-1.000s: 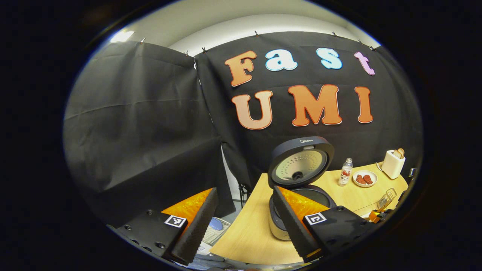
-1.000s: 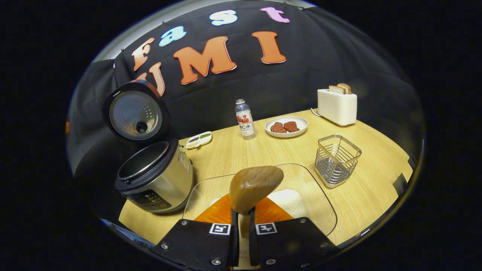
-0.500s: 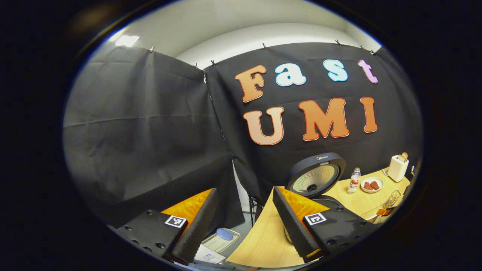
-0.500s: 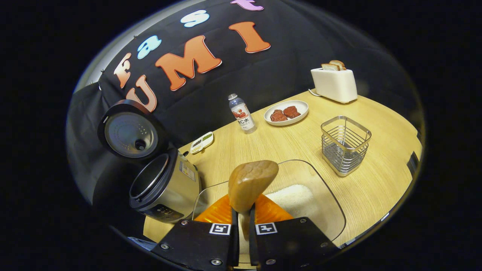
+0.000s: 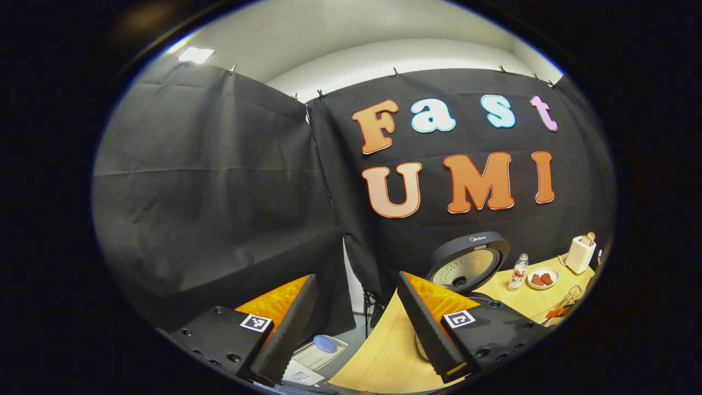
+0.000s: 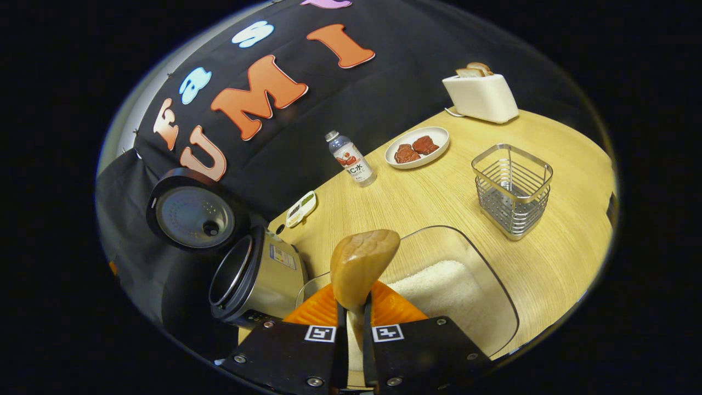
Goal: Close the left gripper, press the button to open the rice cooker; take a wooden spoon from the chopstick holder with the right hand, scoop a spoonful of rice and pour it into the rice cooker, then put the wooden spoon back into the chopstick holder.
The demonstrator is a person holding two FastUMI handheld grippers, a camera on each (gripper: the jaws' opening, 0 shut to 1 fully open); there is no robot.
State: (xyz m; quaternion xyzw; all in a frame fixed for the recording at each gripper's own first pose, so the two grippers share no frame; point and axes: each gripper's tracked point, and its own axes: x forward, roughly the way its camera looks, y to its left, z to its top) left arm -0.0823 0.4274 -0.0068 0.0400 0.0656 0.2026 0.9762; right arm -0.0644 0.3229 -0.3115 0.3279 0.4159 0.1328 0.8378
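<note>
We hold the spoon [image 6: 363,266] by its handle in the right gripper [image 6: 351,334], both fingers clamped on it, the bowl standing up and forward over the near left part of the rice tray [image 6: 496,291]. We judge the spoon light, stiff and smooth; a grip low on the handle gives reach but lets the bowl swing, so a firm pinch is needed when it digs into the rice [image 6: 439,285]. The rice is loose and will spill if the bowl tilts on the way to the cooker [image 6: 258,277], which stands left of the tray with its lid [image 6: 192,216] raised. The holder [image 6: 513,189], a wire basket, sits right and farther off, well apart from the spoon. The left gripper [image 5: 356,323] is held off the table's left edge with its fingers spread apart and nothing between them. The handle is hidden between the right fingers, so we cannot tell its length or how deep the grip sits. The cooker's inside is not visible.
</note>
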